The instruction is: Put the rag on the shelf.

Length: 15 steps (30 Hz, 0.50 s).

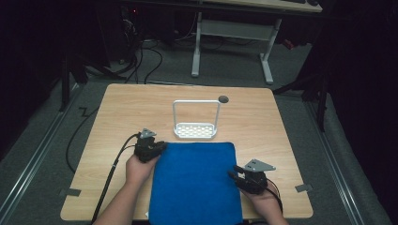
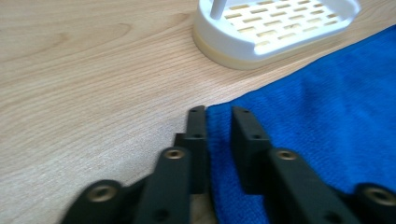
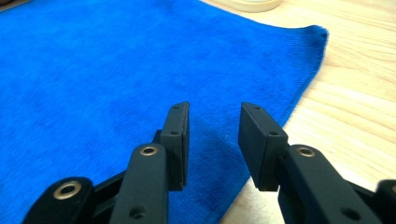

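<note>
Blue towel (image 1: pixel 195 180) lies flat on the table (image 1: pixel 122 112), its far edge just short of the white rack (image 1: pixel 195 125). Left gripper (image 1: pixel 157 146) straddles the towel's far-left corner, jaws parted. Right gripper (image 1: pixel 233 173) hovers over the towel's right edge, 2 jaws released.

Under your grippers lies a blue cloth (image 1: pixel 197 180) — soft, matt, with a fine fuzzy nap. The table (image 1: pixel 122 108) is pale wood grain, smooth with a slight sheen. Your jaws look like matt black plastic with brass-coloured rivets — the white rack (image 1: pixel 195 130) is smooth plastic.
</note>
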{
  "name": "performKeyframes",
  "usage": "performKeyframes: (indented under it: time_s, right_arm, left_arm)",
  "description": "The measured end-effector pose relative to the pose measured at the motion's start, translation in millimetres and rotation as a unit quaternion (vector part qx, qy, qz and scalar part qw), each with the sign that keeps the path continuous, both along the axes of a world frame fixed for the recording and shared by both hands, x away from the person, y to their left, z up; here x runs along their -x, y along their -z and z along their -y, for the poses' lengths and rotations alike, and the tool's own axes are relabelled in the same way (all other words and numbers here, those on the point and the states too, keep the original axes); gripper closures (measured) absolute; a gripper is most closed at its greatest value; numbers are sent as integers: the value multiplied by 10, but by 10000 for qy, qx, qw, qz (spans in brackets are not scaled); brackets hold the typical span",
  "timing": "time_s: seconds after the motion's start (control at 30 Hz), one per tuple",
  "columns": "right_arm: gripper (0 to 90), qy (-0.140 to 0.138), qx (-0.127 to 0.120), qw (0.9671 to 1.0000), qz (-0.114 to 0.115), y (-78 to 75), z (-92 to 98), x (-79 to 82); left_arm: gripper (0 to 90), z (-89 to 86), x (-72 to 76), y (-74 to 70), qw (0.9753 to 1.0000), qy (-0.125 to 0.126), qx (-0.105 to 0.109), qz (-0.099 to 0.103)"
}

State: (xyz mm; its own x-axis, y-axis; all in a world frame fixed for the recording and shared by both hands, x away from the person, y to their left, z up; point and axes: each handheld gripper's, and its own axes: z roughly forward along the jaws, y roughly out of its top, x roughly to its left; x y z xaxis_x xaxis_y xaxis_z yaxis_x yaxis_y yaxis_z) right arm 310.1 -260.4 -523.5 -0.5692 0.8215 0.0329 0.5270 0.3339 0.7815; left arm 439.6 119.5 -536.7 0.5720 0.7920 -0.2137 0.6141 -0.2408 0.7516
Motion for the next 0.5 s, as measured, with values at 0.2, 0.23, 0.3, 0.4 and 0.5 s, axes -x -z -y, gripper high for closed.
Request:
performKeyframes:
  time_s: [0.2,0.23,0.3,0.4,0.5]
  right_arm:
    - [638,224,-61,9997,29,-3,4,-49]
    - [594,289,-41,9995,86,-12,11,-93]
    - [580,372,-53,9993,86,-25,13,-127]
    - [530,666,-149,9976,78,-93,33,-368]
    - [522,878,-198,9959,-8,-117,67,-609]
  left_arm:
    - [867,-25,8,4,9999,-38,80,-78]
    - [868,-13,23,1,10000,-24,14,-37]
    - [869,-12,26,0,10000,-11,-13,-23]
    - [870,-9,27,-1,10000,2,-46,10]
    - [870,-12,28,-2,10000,42,-30,10]
